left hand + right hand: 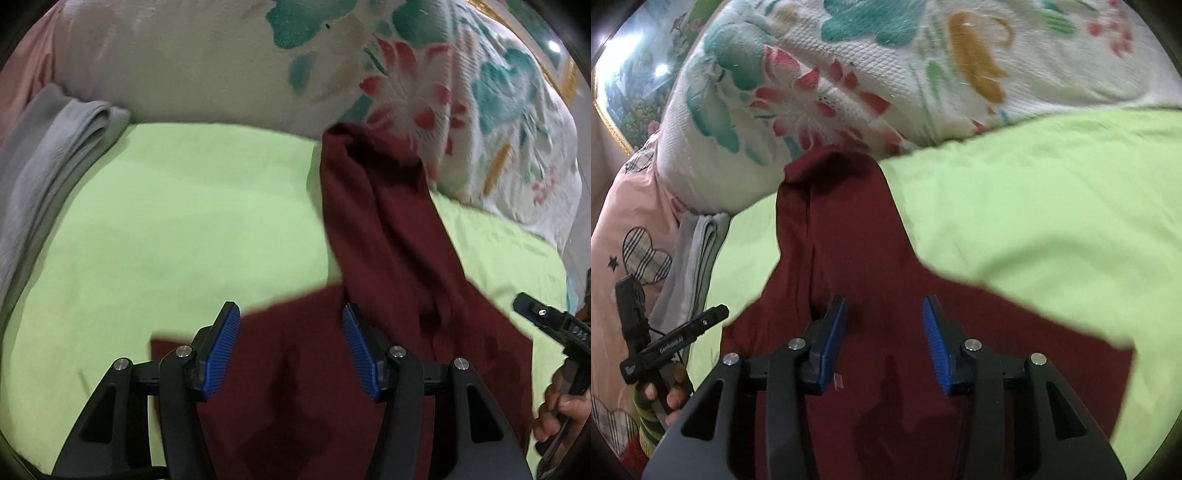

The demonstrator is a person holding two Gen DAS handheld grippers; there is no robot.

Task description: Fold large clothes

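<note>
The maroon garment (373,236) lies on the bed's lime-green sheet (177,221), its narrow end running up to the floral quilt (229,74); its near part is cut off under both tools. The left gripper (291,347) hovers with fingers apart, nothing pinched. The right gripper (884,343) likewise stands parted over the cloth, empty. Grey folded cloth (44,162) sits at the sheet's edge. Everything is blurred; seams are hard to make out.
</note>
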